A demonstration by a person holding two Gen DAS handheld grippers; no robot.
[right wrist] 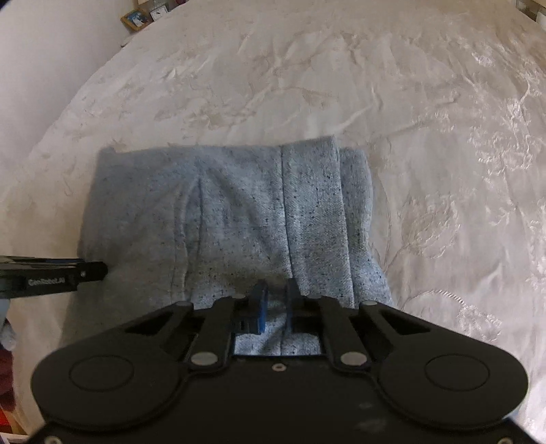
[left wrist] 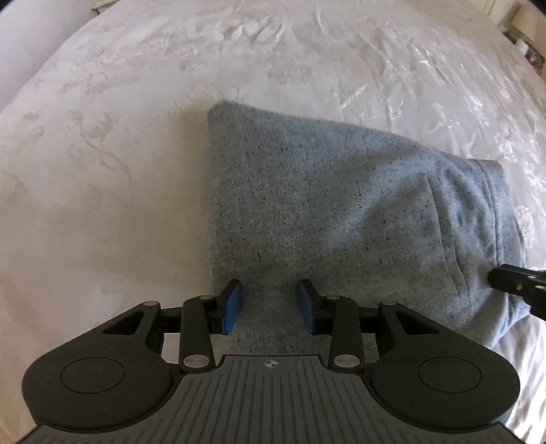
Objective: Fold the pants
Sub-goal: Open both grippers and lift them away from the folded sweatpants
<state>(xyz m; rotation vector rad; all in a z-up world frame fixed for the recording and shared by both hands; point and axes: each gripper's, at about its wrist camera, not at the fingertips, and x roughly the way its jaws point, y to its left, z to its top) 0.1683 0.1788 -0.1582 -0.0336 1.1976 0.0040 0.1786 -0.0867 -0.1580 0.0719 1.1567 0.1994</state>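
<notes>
Grey speckled pants (left wrist: 341,205) lie folded into a compact stack on a cream bedspread (left wrist: 102,170). My left gripper (left wrist: 269,304) points down at the near left corner of the stack. Its blue pads (left wrist: 232,307) stand apart, with flat cloth lying between them. In the right wrist view the pants (right wrist: 239,211) show a seam and a layered right edge. My right gripper (right wrist: 275,304) is at their near edge with the pads close together, pinching a ridge of the cloth. Each gripper's tip shows in the other view: the right gripper (left wrist: 512,280) and the left gripper (right wrist: 92,271).
The embossed bedspread (right wrist: 443,136) spreads wide beyond and to both sides of the pants. A pale wall (right wrist: 34,68) runs along the left, with small picture frames (right wrist: 136,17) at its far end. Small items (left wrist: 525,47) sit at the far right corner.
</notes>
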